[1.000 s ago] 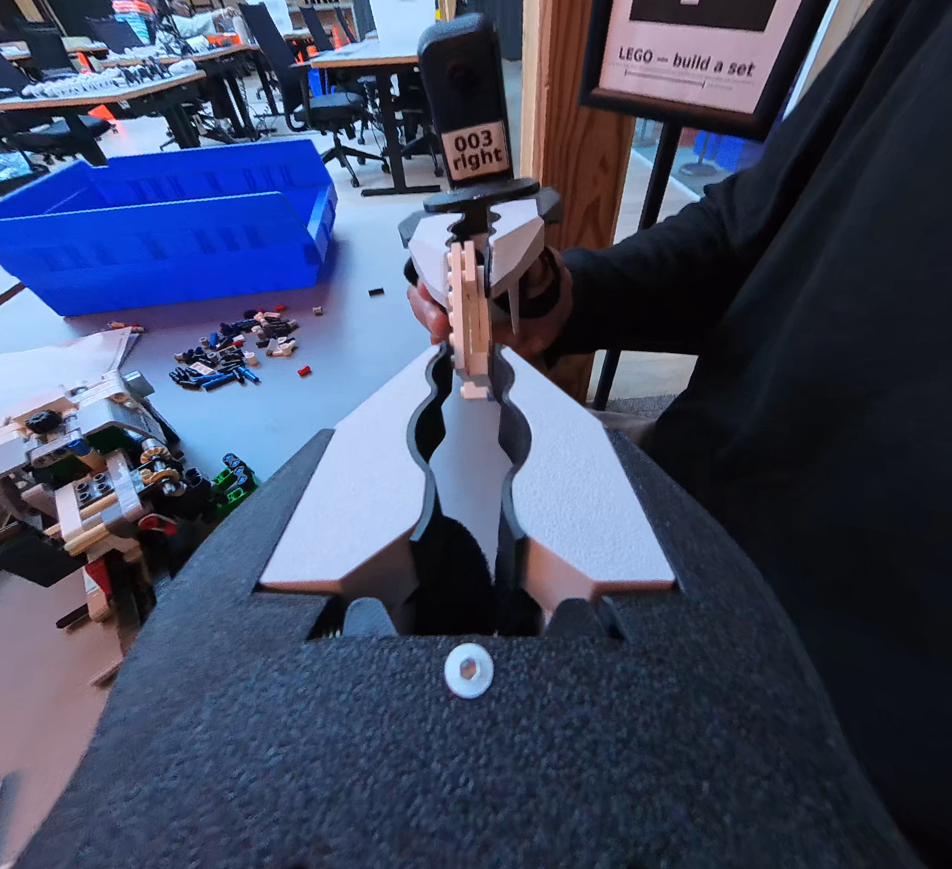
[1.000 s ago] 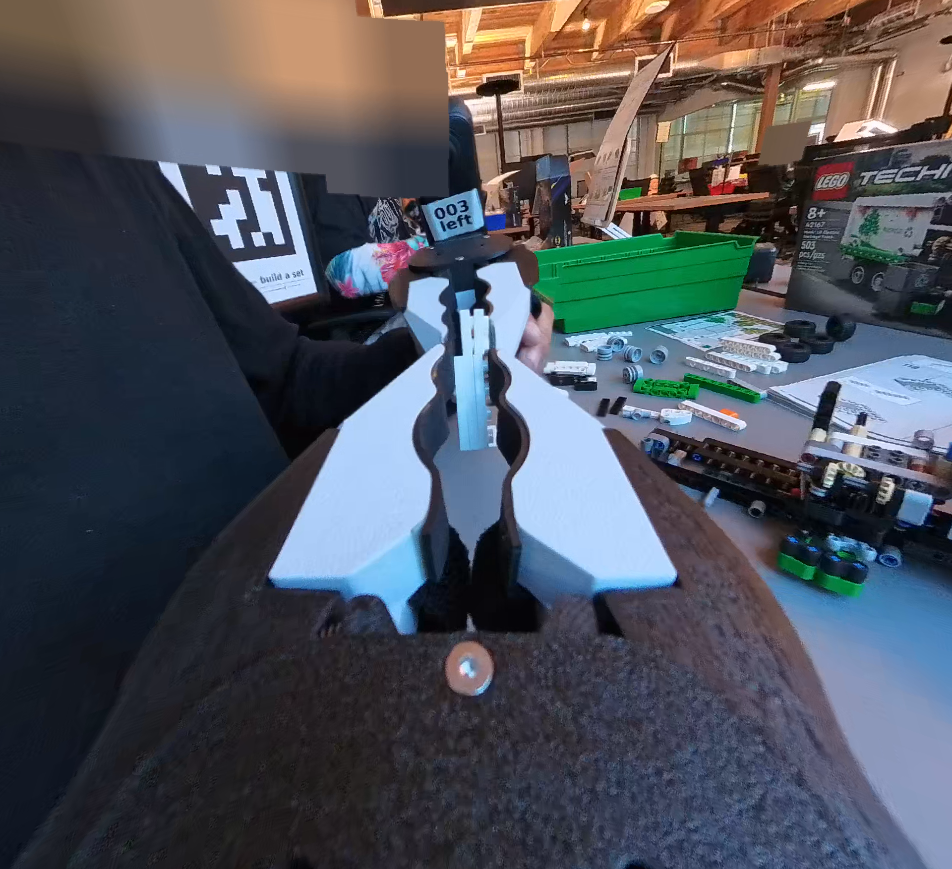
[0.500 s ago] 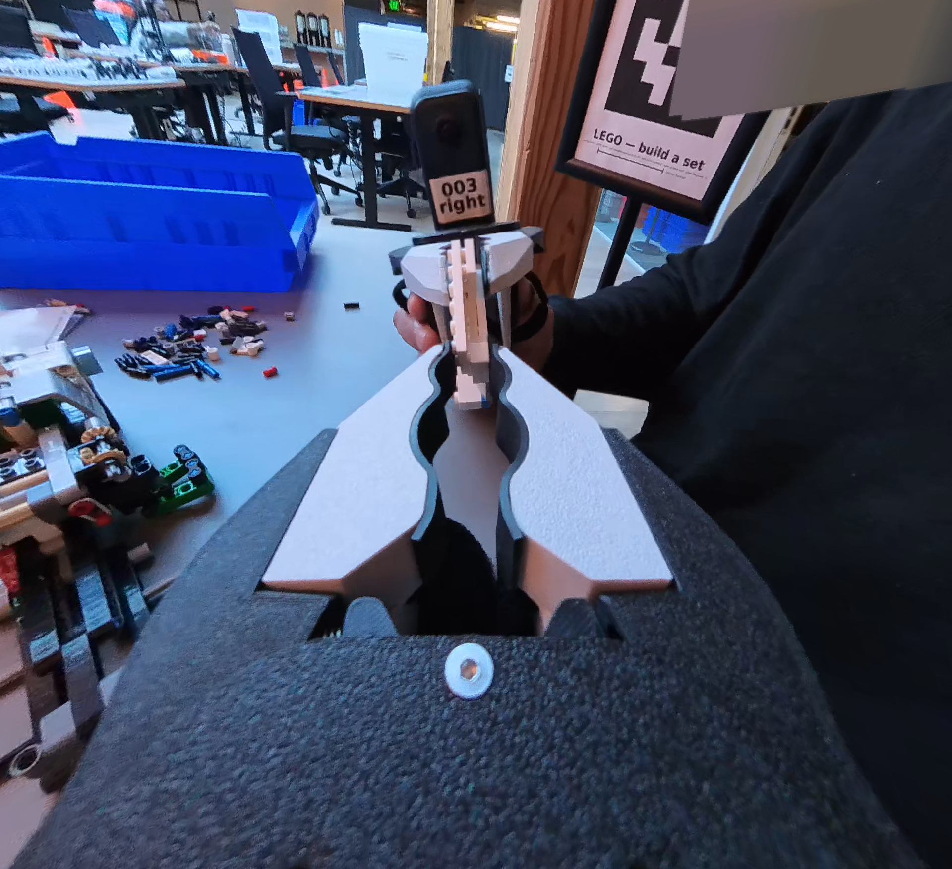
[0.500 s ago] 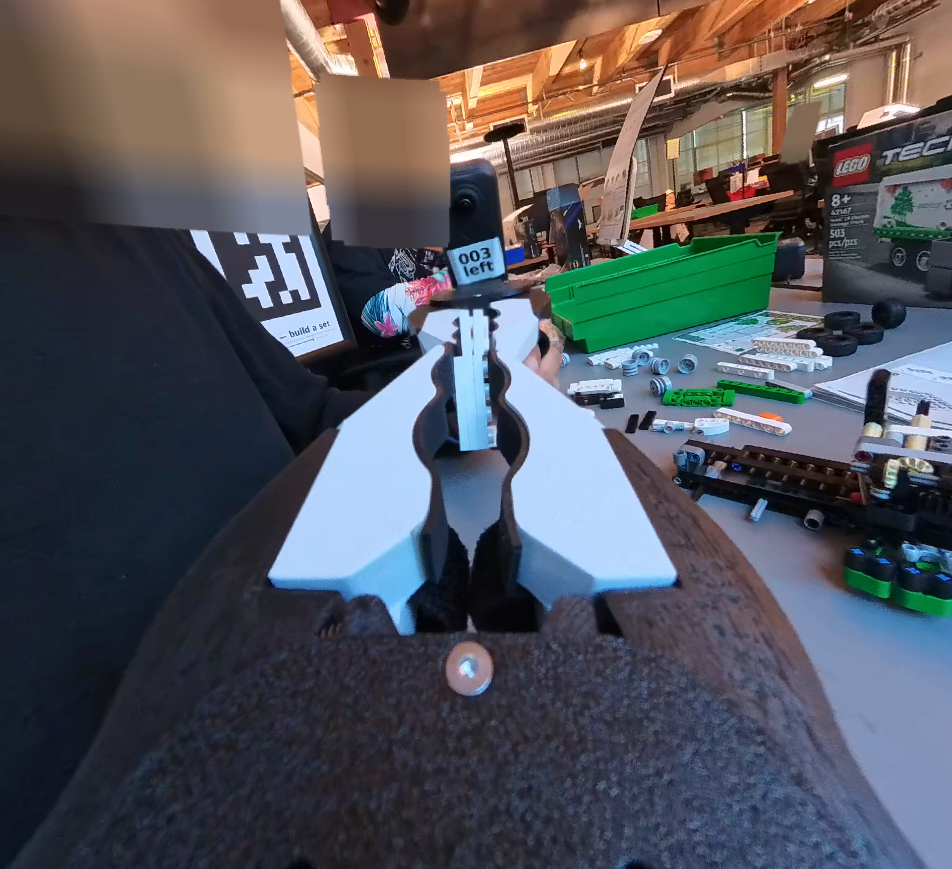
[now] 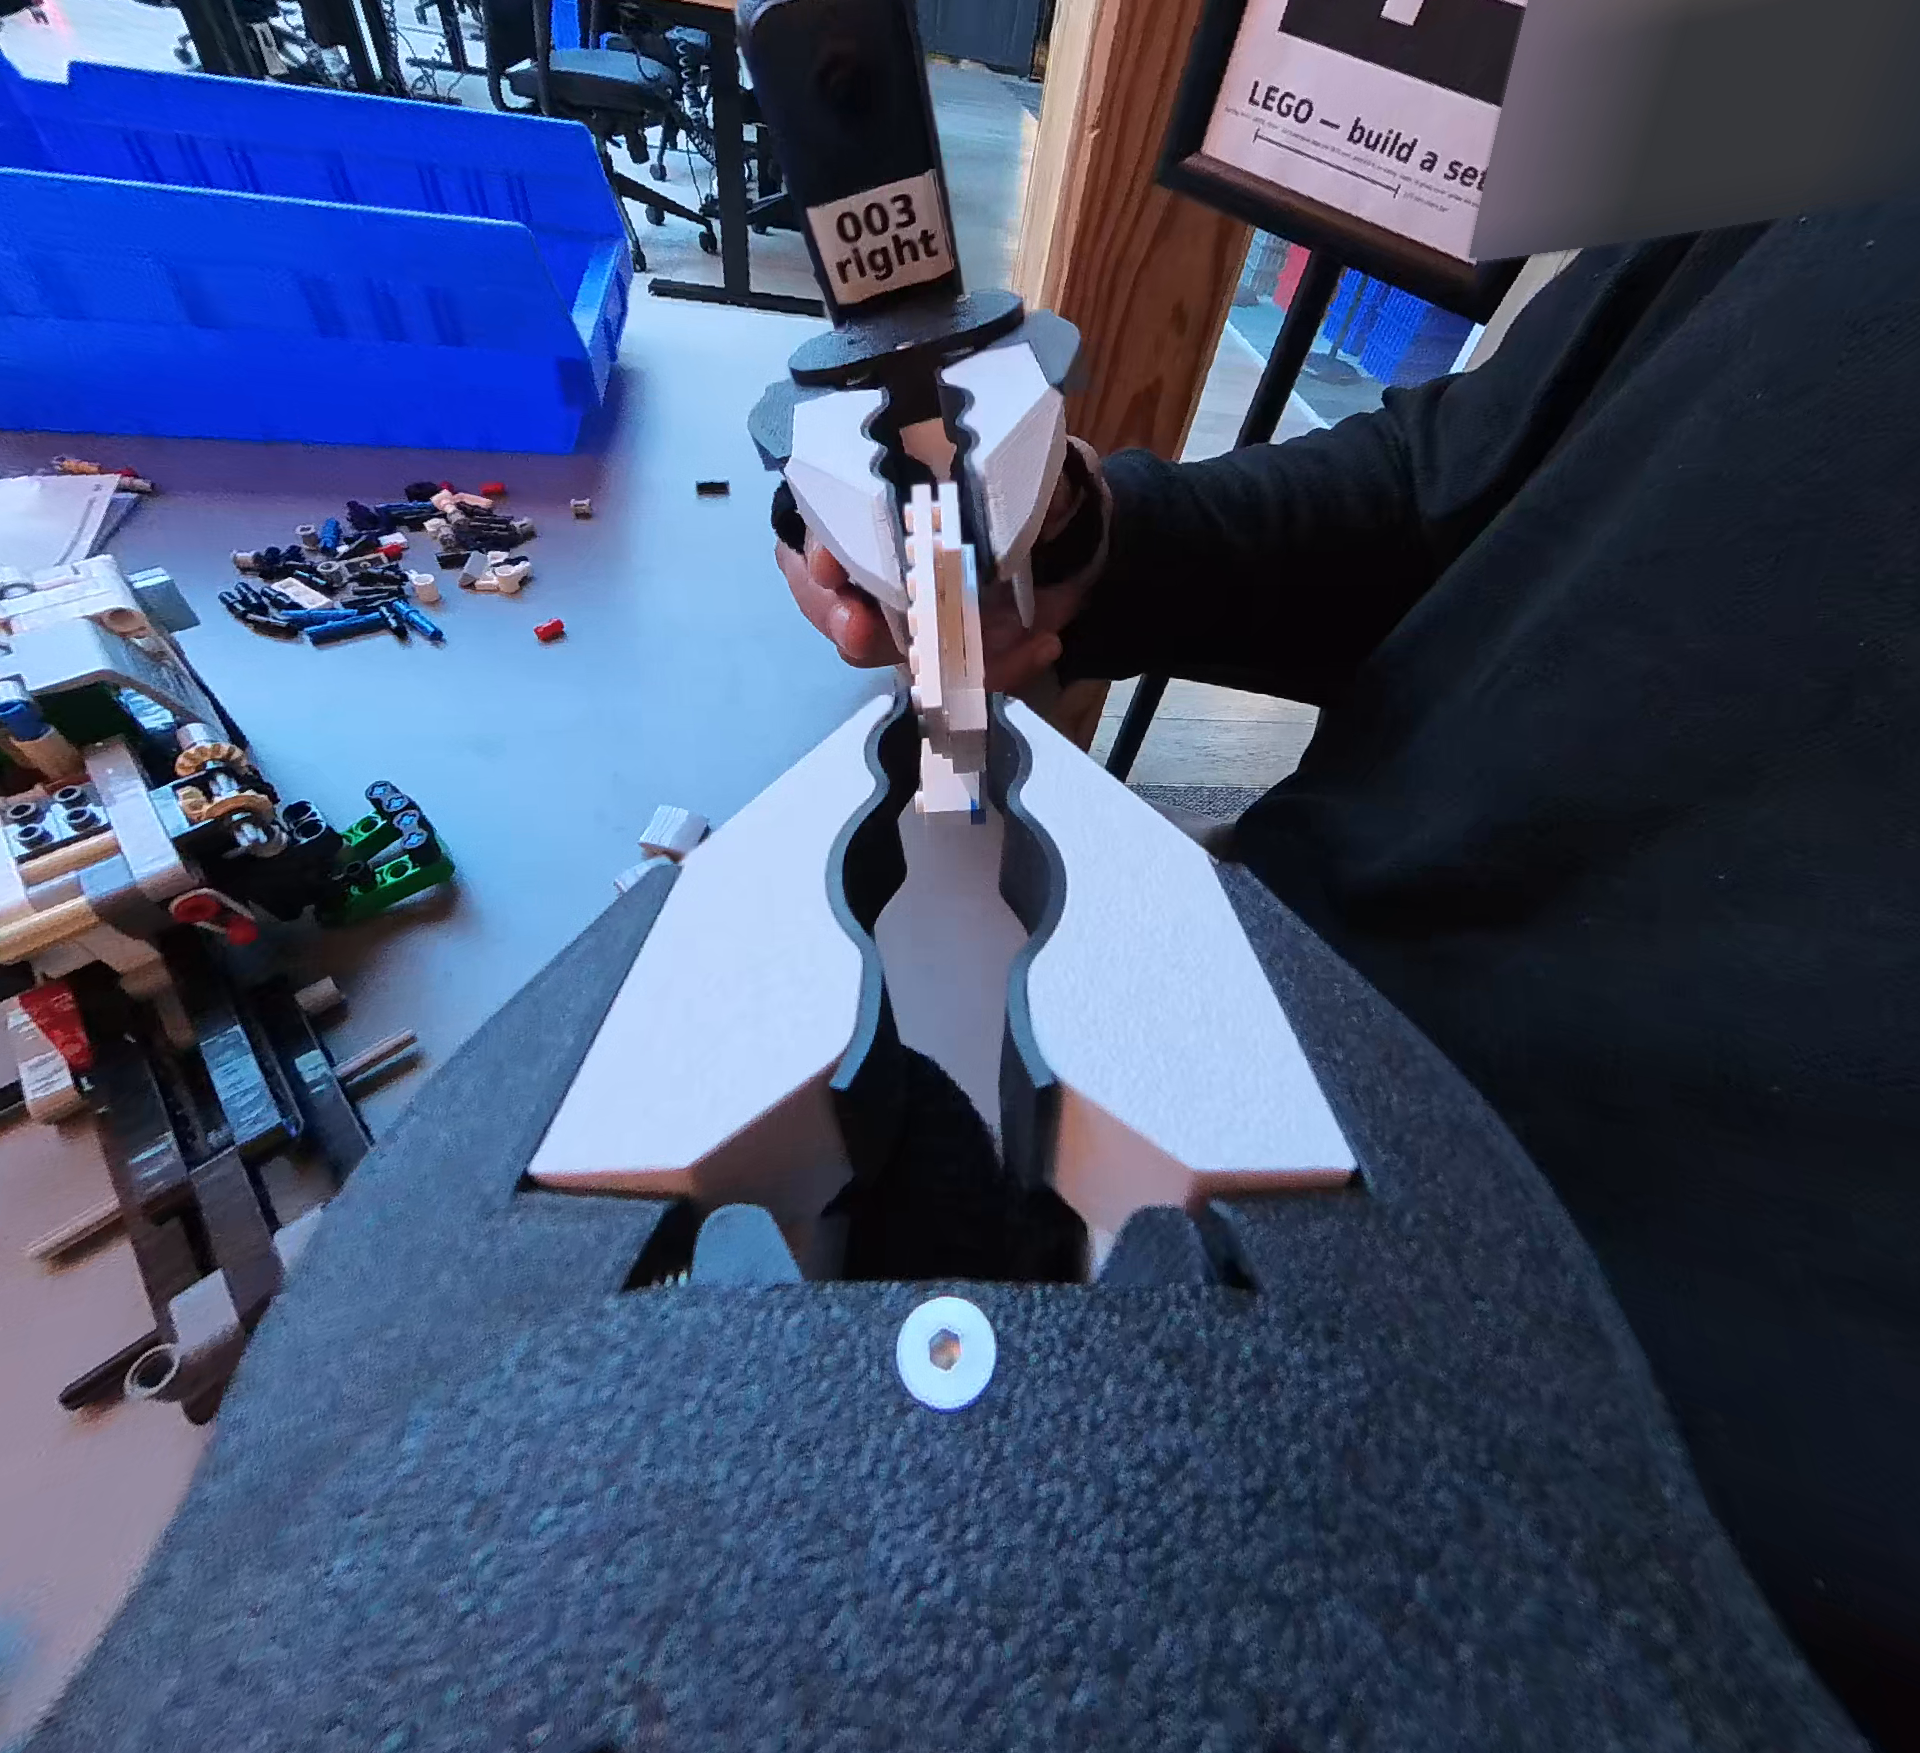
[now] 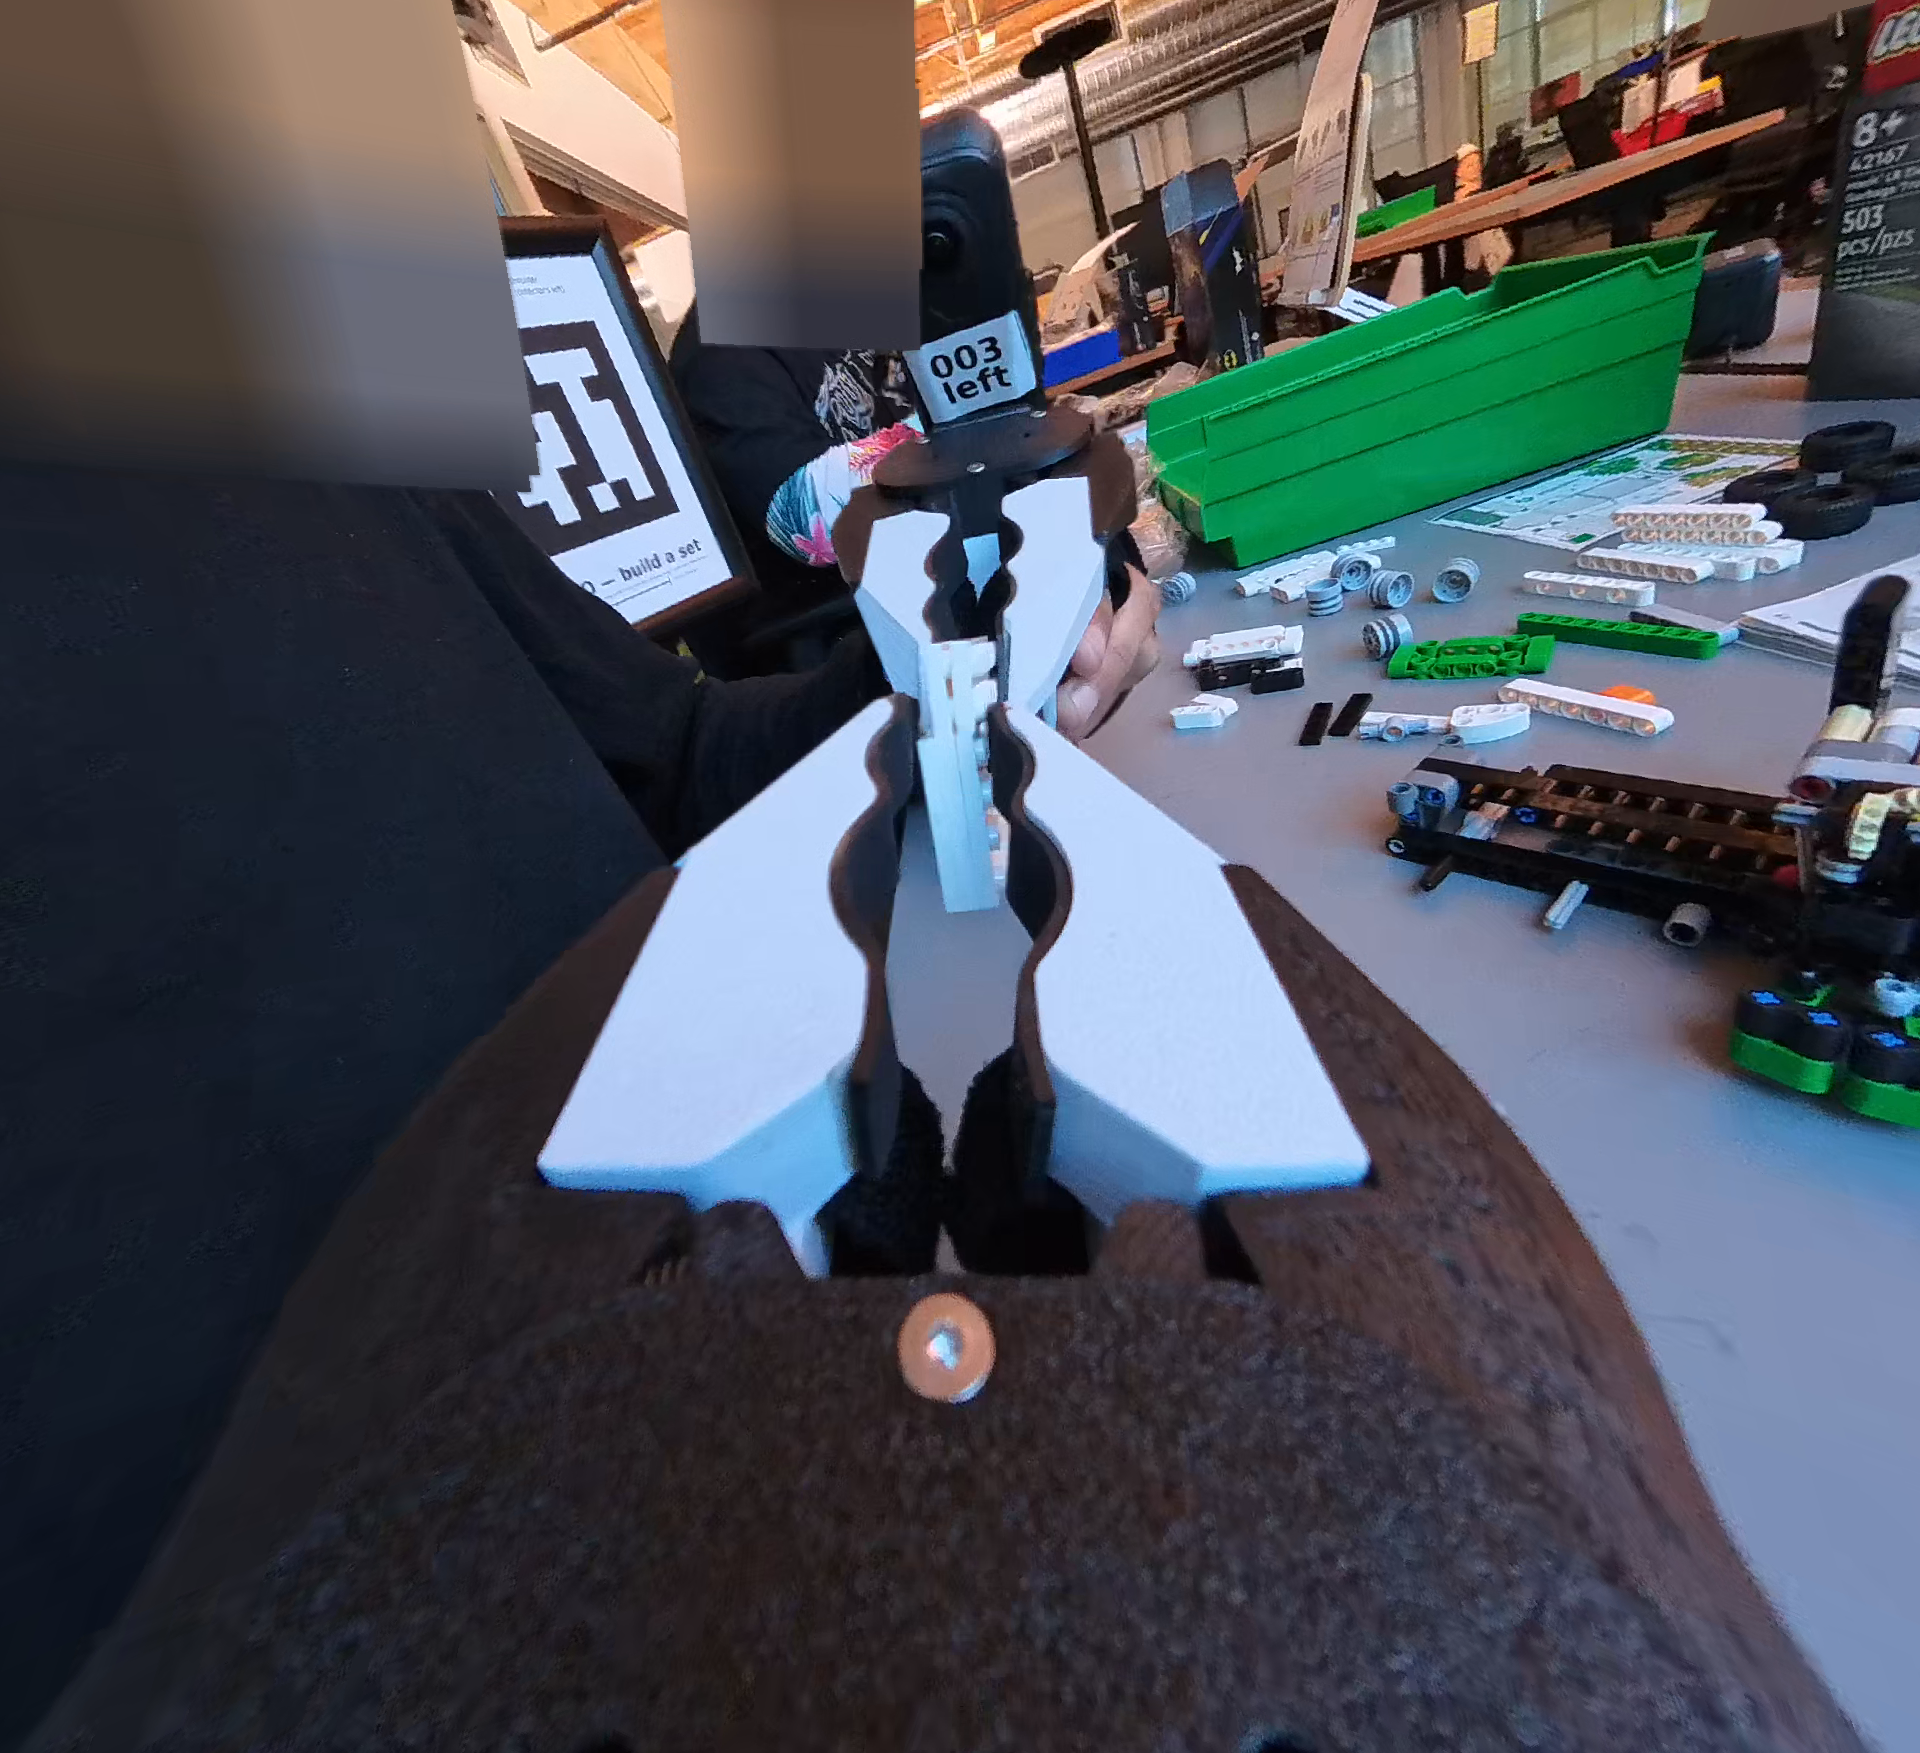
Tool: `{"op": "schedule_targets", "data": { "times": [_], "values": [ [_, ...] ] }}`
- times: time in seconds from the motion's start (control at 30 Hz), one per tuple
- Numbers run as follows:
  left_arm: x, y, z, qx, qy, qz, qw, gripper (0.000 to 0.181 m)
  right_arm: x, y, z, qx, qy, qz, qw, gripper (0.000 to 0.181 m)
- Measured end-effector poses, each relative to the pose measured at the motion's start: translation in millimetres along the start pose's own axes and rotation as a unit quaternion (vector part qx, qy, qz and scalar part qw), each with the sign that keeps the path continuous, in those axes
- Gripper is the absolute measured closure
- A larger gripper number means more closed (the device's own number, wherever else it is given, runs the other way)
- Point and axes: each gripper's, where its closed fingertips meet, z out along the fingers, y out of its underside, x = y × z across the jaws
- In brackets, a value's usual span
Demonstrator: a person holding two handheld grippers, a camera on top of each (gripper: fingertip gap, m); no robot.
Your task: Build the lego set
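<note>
A stack of white lego beams [image 5: 943,654] is held in the air between the two grippers, which point at each other tip to tip. My left gripper [image 5: 945,727] is shut on its near end. My right gripper [image 6: 945,721] is shut on the other end of the beams [image 6: 961,810]. Each gripper shows from the front in the other's view: the right gripper [image 5: 925,550] and the left gripper [image 6: 971,643]. The partly built dark model [image 5: 156,882] lies on the grey table, also in the right wrist view [image 6: 1621,820].
A blue bin [image 5: 312,301] and a heap of small loose parts [image 5: 364,571] lie far left. A green bin [image 6: 1455,415], white beams [image 6: 1590,706], green beams [image 6: 1475,659], tyres [image 6: 1839,467] and the set's box [image 6: 1881,145] lie right. A person's black sleeve [image 5: 1351,540] is close. My left and right fingertips are right by each other. Both grippers' tips are roughly 15 cm from the partly built dark model [image 5: 156,882].
Both grippers have kept hold of the white beams and stayed tip to tip. The pair has swung and tilted a little, so the beams now lean and more table shows.
</note>
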Motion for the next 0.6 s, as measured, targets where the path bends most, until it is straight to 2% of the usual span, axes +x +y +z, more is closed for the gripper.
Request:
{"op": "schedule_targets", "data": {
  "times": [0.27, 0.6],
  "values": [
    [-1.5, 7.7, 2.8, -0.012, 0.006, -0.013, 1.000, 0.171, 5.1, 2.5, -0.3, -0.008, 0.012, -0.003, 1.000, 0.171],
    [-2.1, 6.3, 6.8, 0.003, -0.003, -0.014, 1.000, 0.170, 7.3, 2.4, -3.3, -0.026, 0.043, -0.065, 0.997, 0.174]
  ]
}}
